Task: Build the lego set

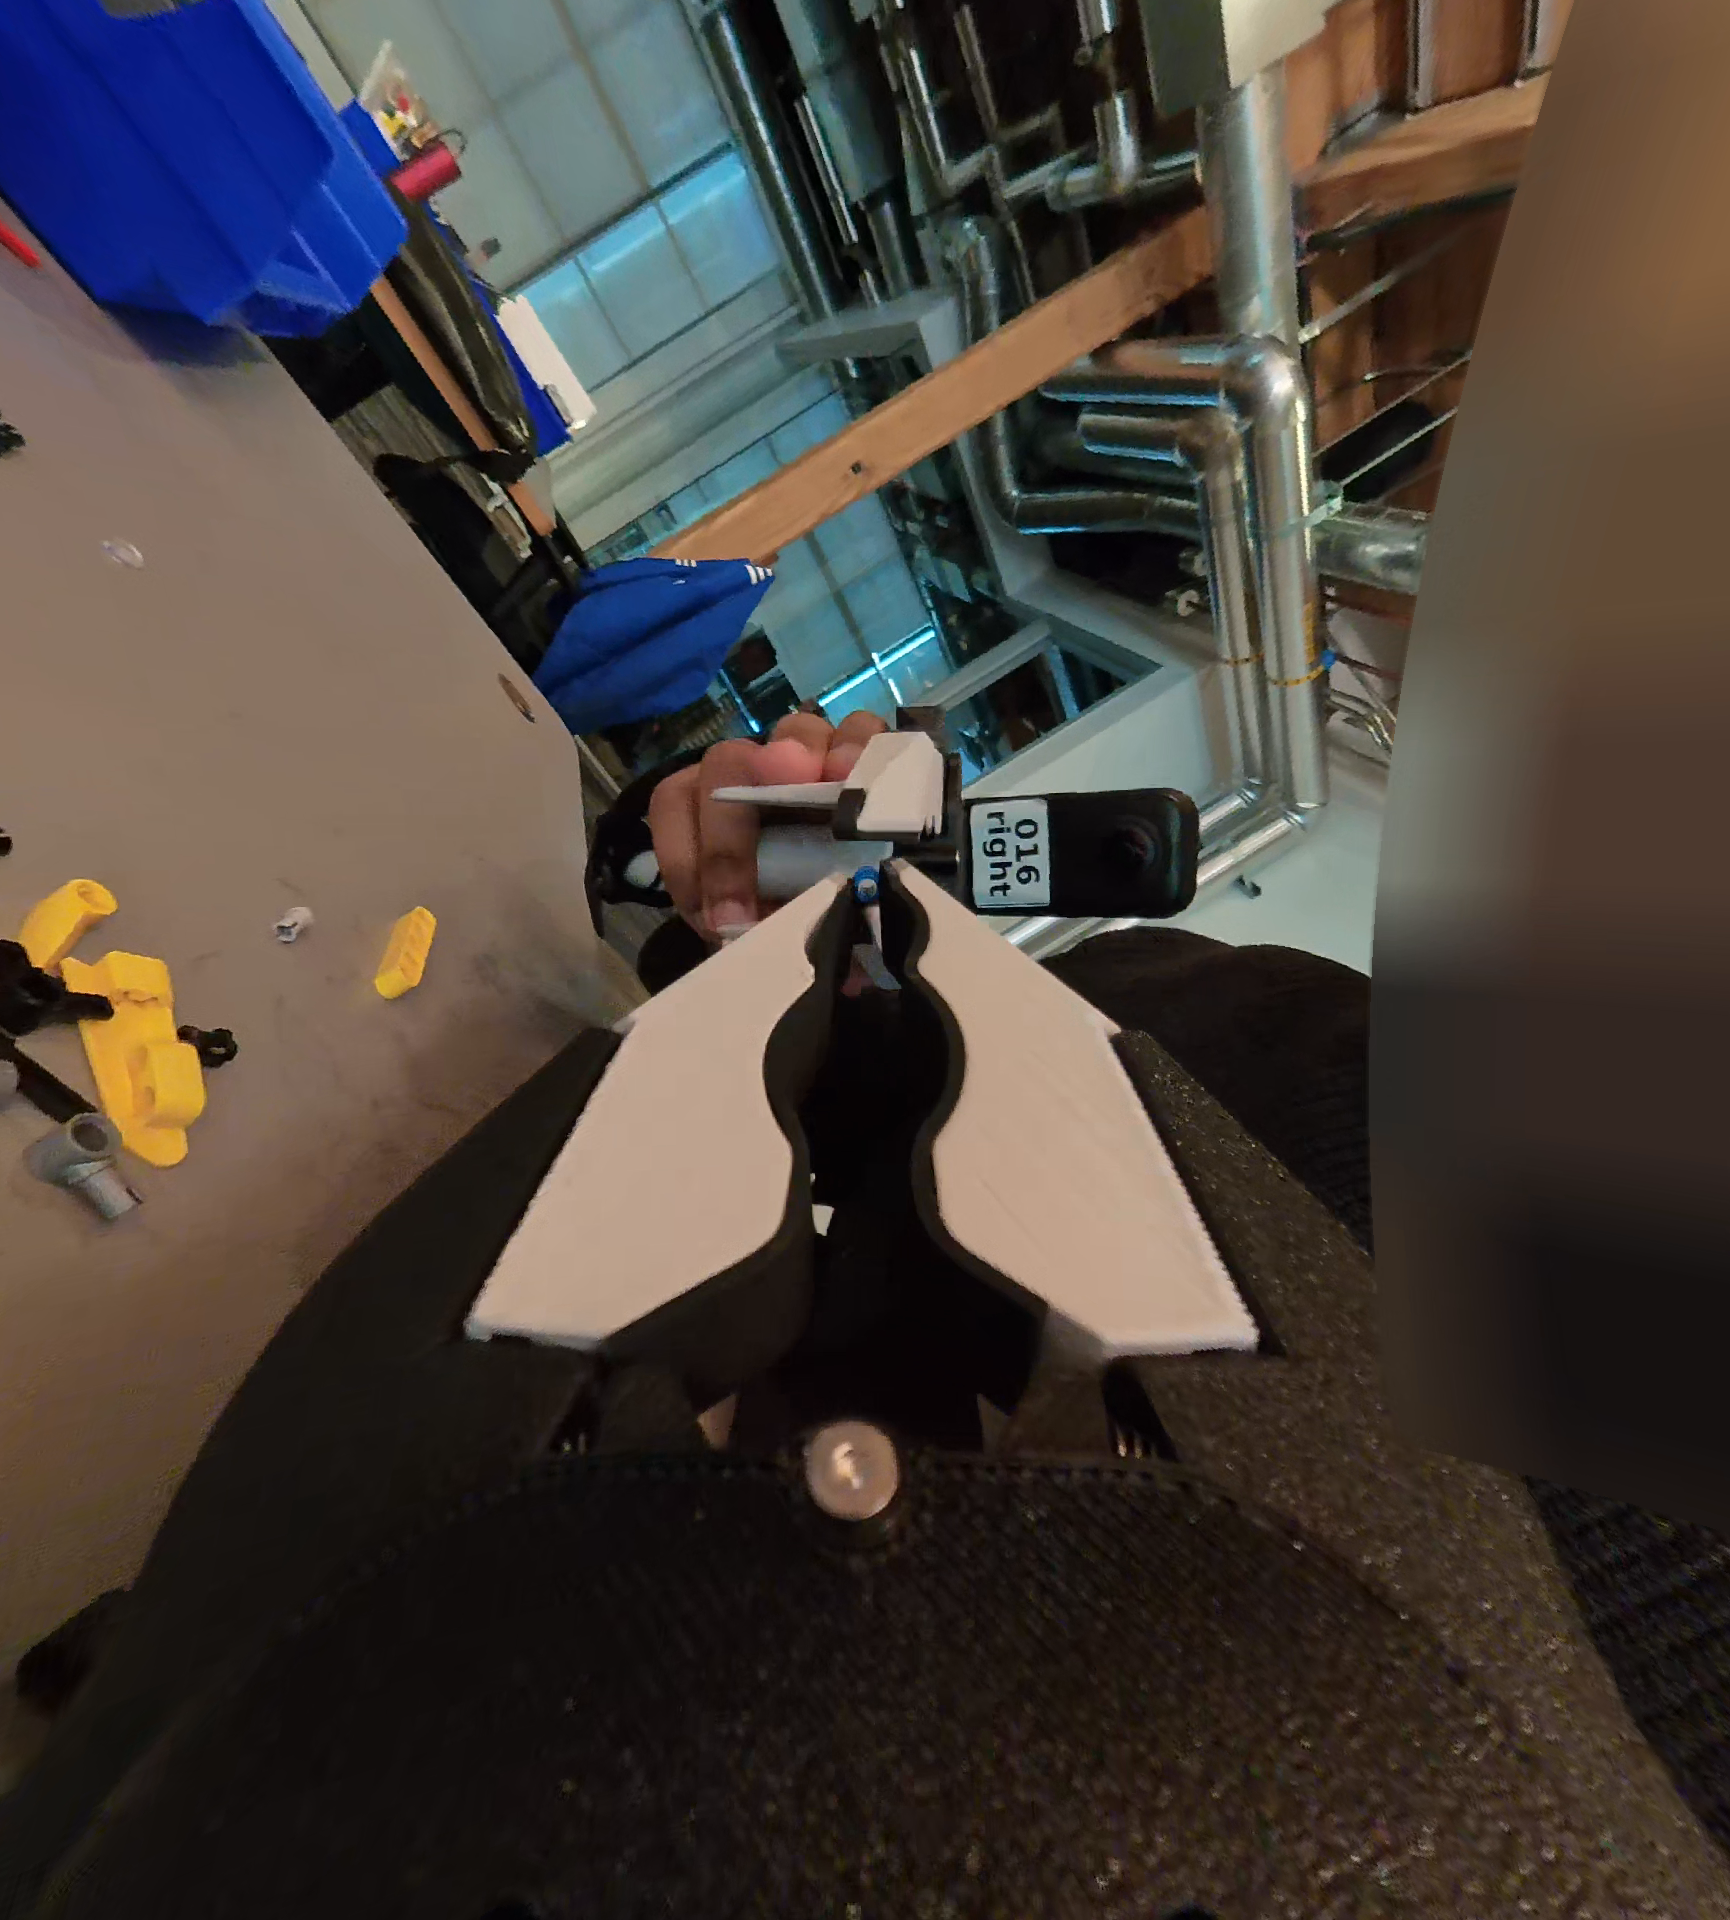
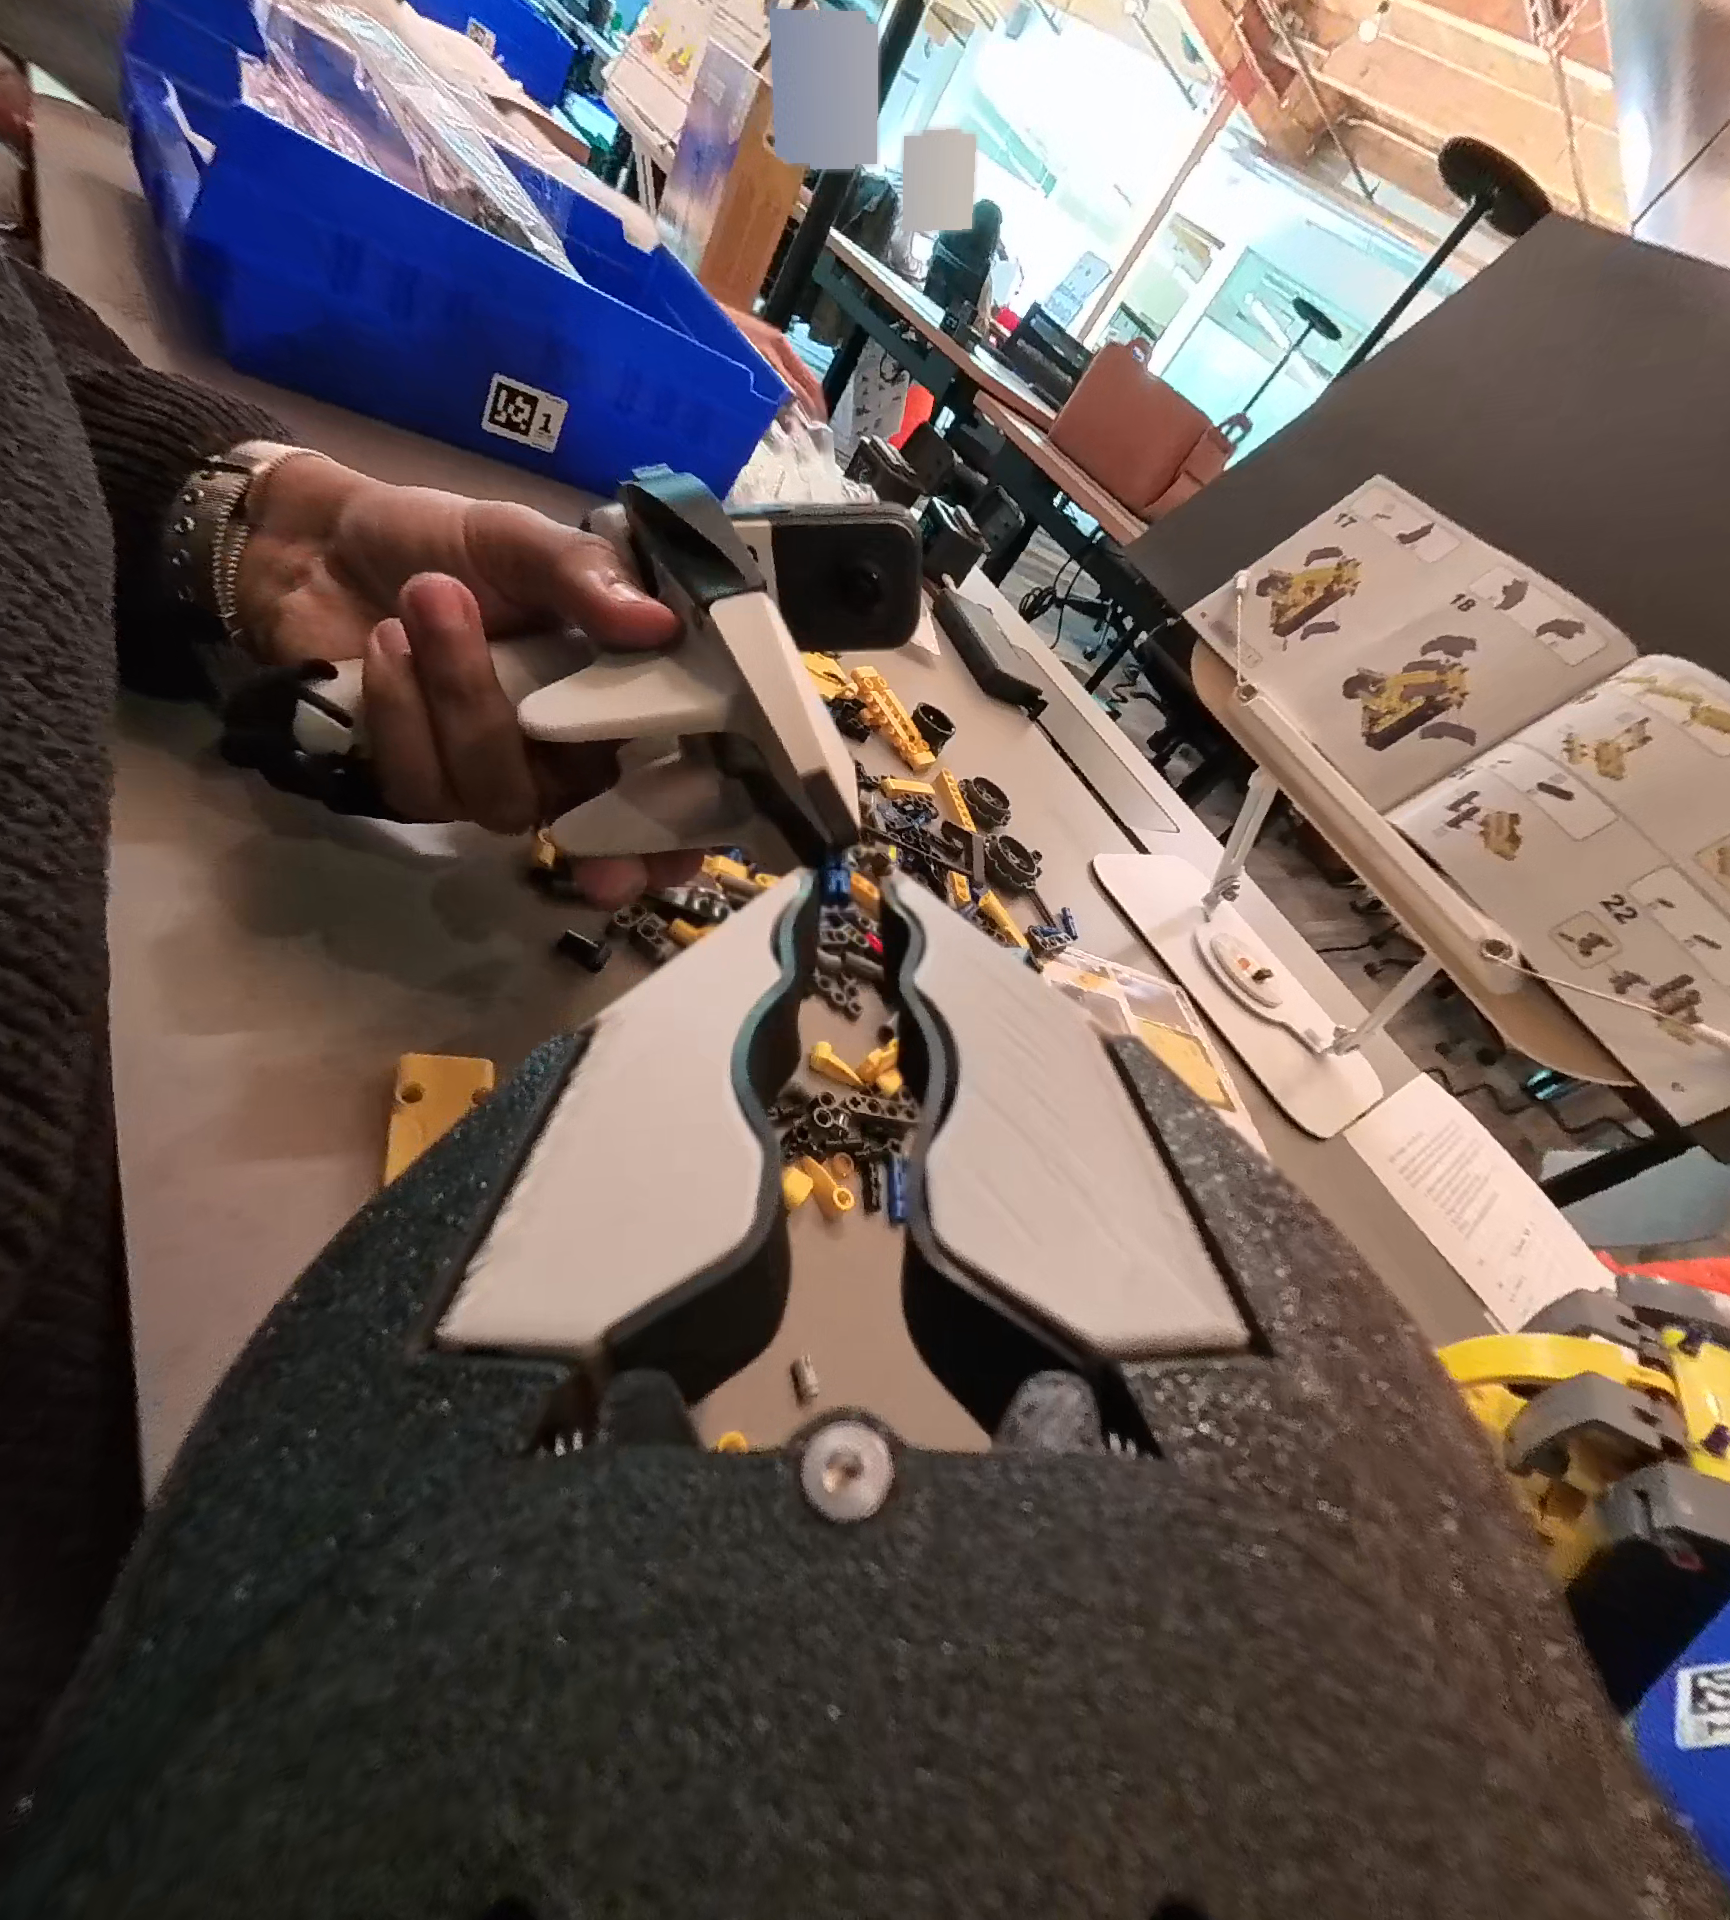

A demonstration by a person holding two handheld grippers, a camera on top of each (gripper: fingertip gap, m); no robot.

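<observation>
A small blue pin sits pinched between the tips of my left gripper, which is shut on it and held in the air off the table edge. My right gripper faces it tip to tip. The same blue pin lies between the right fingertips, whose jaws stand a narrow gap apart. In the right wrist view the left gripper comes in from the left, held by a hand. In the left wrist view the right gripper shows beyond the tips.
Loose black, yellow and blue pieces lie on the grey table. A blue bin stands at the back left. An open instruction booklet rests on a stand at the right. A partly built yellow and grey model sits at the lower right. Yellow pieces lie near the table edge. Left and right tips are no more than a few centimetres apart.
</observation>
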